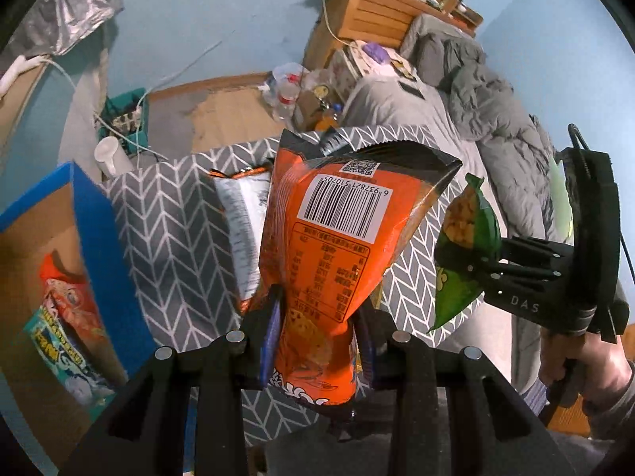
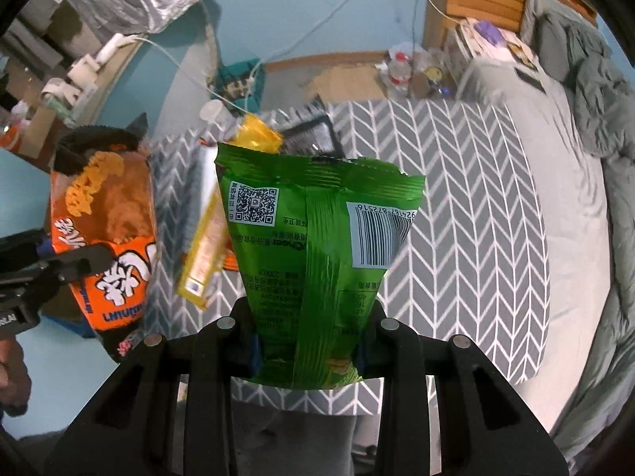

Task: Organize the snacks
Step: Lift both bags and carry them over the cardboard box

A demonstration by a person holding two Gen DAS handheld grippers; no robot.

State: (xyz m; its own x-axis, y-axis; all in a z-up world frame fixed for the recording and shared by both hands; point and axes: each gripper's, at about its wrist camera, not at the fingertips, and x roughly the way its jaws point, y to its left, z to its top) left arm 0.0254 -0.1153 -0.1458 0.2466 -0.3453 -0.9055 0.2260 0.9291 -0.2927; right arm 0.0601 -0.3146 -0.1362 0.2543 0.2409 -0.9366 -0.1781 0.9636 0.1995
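My left gripper (image 1: 319,337) is shut on an orange snack bag (image 1: 337,230), barcode side up, held above the chevron cloth (image 1: 170,230). My right gripper (image 2: 305,341) is shut on a green snack bag (image 2: 317,246), its back with barcode and QR code facing the camera. In the left wrist view the green bag (image 1: 466,246) hangs in the right gripper (image 1: 482,267) at the right. In the right wrist view the orange bag (image 2: 107,230) shows at the left in the left gripper (image 2: 67,263). A yellow packet (image 2: 210,246) and a white packet (image 1: 246,222) lie on the cloth.
A blue-rimmed cardboard box (image 1: 99,246) at the left holds several snack packs (image 1: 67,317). The cloth covers the end of a bed with a grey duvet (image 1: 496,99). Plastic bottles (image 1: 285,87), a teal crate (image 1: 127,115), cables and a wooden shelf (image 1: 381,12) crowd the floor beyond.
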